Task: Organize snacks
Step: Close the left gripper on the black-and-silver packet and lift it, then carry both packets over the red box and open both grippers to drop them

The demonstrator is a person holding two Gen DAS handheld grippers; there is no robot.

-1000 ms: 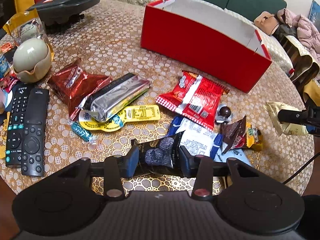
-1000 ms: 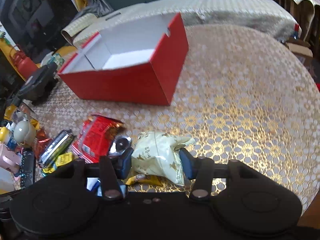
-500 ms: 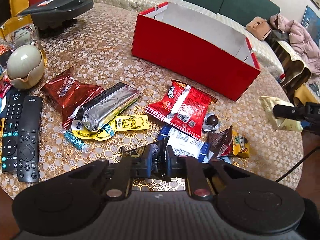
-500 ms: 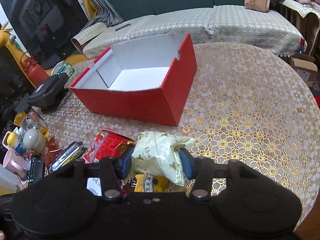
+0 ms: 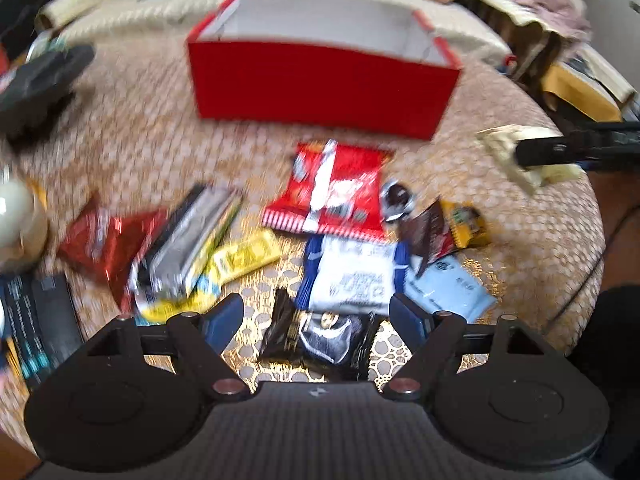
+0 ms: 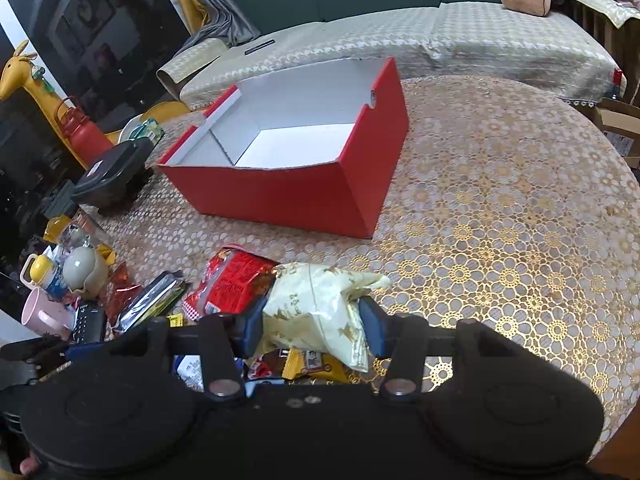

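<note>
An open red box (image 5: 324, 80) with a white inside stands at the back of the round table; it also shows in the right wrist view (image 6: 292, 160). My left gripper (image 5: 318, 316) is open, its jaws wide on either side of a black snack packet (image 5: 324, 340) that lies on the table. My right gripper (image 6: 312, 324) is shut on a pale yellow snack bag (image 6: 320, 304), held above the table in front of the box. The bag also shows in the left wrist view (image 5: 520, 152). The left view is blurred.
Loose snacks lie in front of the box: a red packet (image 5: 332, 192), a blue-white packet (image 5: 352, 276), a silver packet (image 5: 188, 236), a dark red packet (image 5: 104, 240). Remotes (image 5: 44, 320) and a cream pot (image 5: 16, 220) sit left. A black appliance (image 6: 112, 172) stands beside the box.
My left gripper closed on the black packet, then opened wide and let it go onto the table. My right gripper rose with the yellow bag toward the box.
</note>
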